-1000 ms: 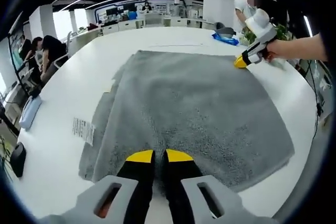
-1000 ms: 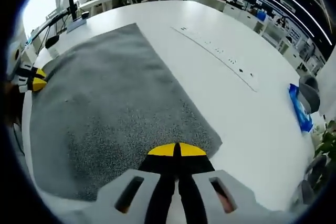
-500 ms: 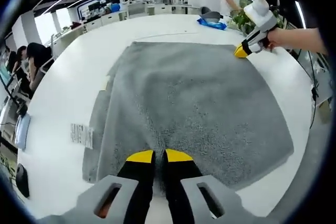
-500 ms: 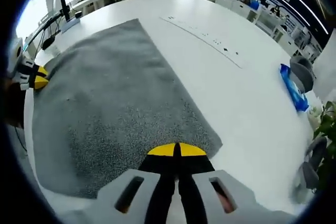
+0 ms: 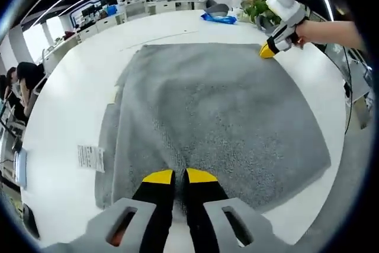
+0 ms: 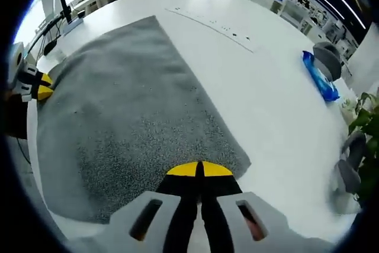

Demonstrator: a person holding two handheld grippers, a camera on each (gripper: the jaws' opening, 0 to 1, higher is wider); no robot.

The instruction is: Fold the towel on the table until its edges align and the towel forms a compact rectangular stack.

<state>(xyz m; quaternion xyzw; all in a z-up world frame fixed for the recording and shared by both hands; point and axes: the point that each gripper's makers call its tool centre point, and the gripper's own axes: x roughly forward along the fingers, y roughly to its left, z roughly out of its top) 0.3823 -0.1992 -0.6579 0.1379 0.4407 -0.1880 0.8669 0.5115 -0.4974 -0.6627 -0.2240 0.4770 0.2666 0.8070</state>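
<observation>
With my left gripper and right gripper each clamped on an edge of the grey towel lying flat on the white table, I judge the next fold needs both edges lifted together.

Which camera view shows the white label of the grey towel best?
The left gripper view: the white label lies printed side up on the table beside the towel. In the right gripper view I cannot make out the label, just the towel's grey surface.
</observation>
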